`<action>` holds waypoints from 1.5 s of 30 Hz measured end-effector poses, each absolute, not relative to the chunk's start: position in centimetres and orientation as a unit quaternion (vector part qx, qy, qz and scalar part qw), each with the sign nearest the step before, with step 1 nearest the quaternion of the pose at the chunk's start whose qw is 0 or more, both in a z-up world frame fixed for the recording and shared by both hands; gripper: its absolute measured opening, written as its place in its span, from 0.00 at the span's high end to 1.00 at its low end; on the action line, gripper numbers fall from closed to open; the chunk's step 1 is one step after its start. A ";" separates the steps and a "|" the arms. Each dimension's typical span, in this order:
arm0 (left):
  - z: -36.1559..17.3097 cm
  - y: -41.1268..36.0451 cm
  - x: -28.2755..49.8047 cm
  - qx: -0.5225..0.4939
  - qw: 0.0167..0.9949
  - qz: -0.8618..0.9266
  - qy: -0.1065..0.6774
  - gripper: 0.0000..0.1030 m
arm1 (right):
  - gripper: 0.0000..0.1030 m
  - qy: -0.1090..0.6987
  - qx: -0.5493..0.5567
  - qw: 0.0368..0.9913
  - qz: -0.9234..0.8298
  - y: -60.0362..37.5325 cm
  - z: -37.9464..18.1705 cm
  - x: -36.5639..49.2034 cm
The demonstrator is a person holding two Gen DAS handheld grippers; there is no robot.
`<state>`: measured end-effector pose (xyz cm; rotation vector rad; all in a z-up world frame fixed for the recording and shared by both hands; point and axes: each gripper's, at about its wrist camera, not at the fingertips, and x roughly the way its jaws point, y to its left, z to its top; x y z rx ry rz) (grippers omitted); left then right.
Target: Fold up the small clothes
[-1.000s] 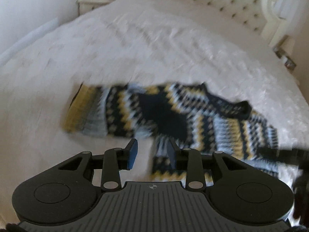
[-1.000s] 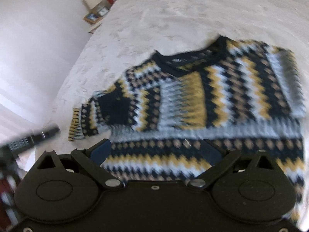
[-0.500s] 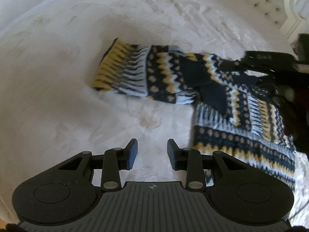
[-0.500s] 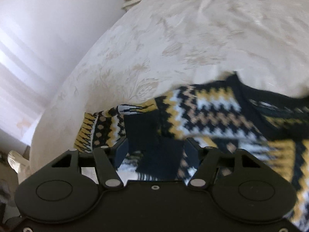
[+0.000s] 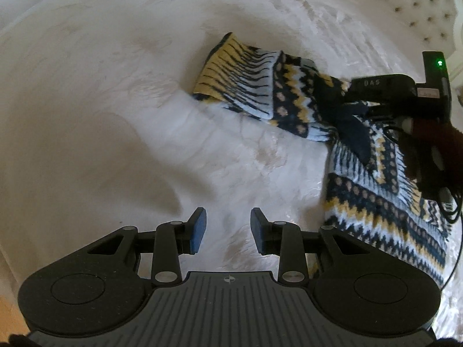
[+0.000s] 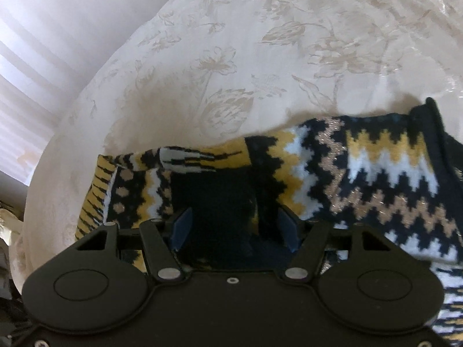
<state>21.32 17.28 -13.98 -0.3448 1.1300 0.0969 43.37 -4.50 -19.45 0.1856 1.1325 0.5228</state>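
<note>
One big bed [image 5: 115, 86] fills both views, with a pale flowery cover on it. On the cover lies a small knitted sweater [image 5: 376, 202] in dark blue, yellow and white zigzags. Its body sits on the right side of the left wrist view. Its sleeve [image 5: 260, 86] sticks out long and flat toward the upper left, ending in a striped cuff.

Down the sleeve, near where it meets the body, there is a dark blue patch [image 6: 220, 202]. The right gripper [image 6: 234, 228] is right on that patch. The dark knit sits between its two blue pads, and the jaws are closing on it. The pads do not look like they are squeezing the knit yet, though the cloth already bunches up a little between them. In the left wrist view this gripper comes in from the right edge, and a dark red sleeve of the person shows behind it.

The left gripper [image 5: 228, 231] is over bare cover, well apart from the sweater. Its jaws are partly open and hold nothing. The sleeve lies ahead of it and to the right, and the sweater's bottom edge is near its right side.

So the right hand is much nearer to the sleeve. The sleeve's long line runs away from the body, so the fold probably means carrying it back across the body.
</note>
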 end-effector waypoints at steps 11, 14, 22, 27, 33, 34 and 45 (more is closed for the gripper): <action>-12.7 16.6 21.5 -0.159 0.841 0.041 0.515 0.68 | 0.88 0.478 0.126 0.815 0.302 -4.7 -11.2 40.1; -12.1 15.6 21.7 -0.156 0.846 0.030 0.509 0.68 | 0.88 0.446 0.158 0.823 0.314 -6.5 -7.0 38.4; -10.5 11.0 22.3 -0.135 0.857 -0.016 0.498 0.68 | 0.88 0.373 0.190 0.870 0.260 -16.7 1.6 33.5; -9.8 8.2 22.6 -0.119 0.860 -0.040 0.495 0.68 | 0.88 0.374 0.194 0.893 0.159 -24.5 1.8 30.9; -9.4 5.9 23.0 -0.094 0.861 -0.056 0.496 0.68 | 0.88 0.412 0.207 0.886 0.054 -30.8 -2.7 29.3; -9.3 5.6 23.1 -0.089 0.862 -0.058 0.496 0.68 | 0.88 0.417 0.212 0.883 0.044 -31.3 -3.5 29.0; -8.8 3.9 28.7 -0.043 0.874 -0.068 0.479 0.68 | 0.88 0.462 0.229 0.857 -0.005 -33.7 -9.5 27.6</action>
